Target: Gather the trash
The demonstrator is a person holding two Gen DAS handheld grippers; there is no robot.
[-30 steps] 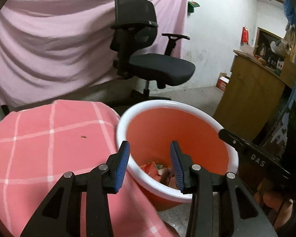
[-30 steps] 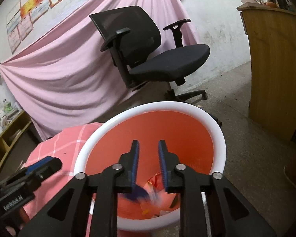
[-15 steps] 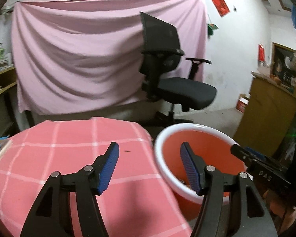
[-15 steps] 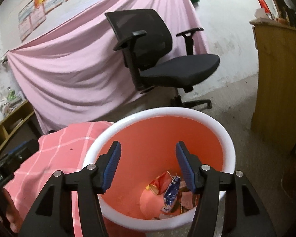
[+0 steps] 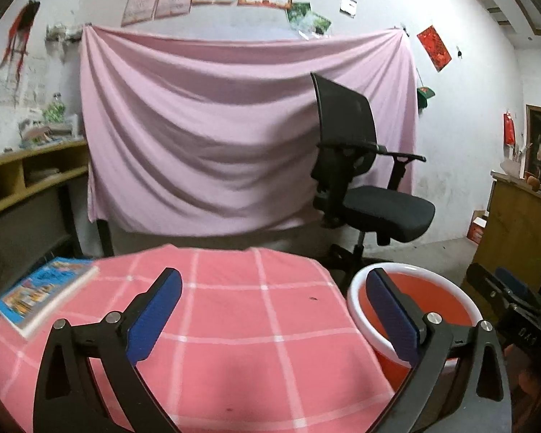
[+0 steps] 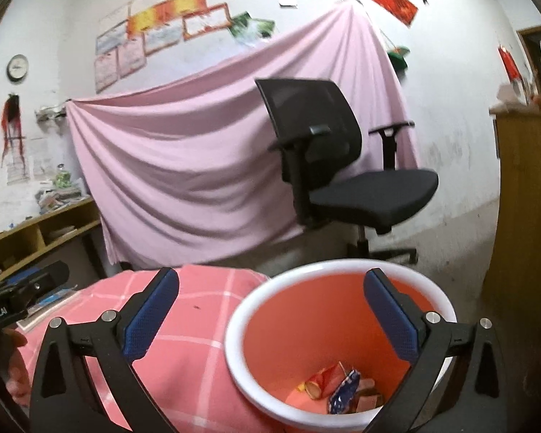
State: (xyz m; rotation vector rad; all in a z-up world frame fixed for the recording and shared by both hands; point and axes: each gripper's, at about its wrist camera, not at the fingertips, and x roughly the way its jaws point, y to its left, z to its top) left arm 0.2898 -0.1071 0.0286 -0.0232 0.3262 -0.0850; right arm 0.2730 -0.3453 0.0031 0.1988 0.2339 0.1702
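Both jaws have just been opening: the left hand-held gripper (image 5: 272, 310) and right hand-held gripper (image 6: 270, 310) stand spread and empty. The wrappers (image 6: 339, 389) lie in the bucket (image 6: 266, 310) beside the bench (image 5: 234, 324). A careless swing could knock the bucket over.

Dim, even indoor light; slight motion blur, heavy fisheye bending (dark corners).

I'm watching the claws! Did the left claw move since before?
Yes. The left gripper has swung from over the orange bucket to the pink tablecloth, jaws just opening, empty.
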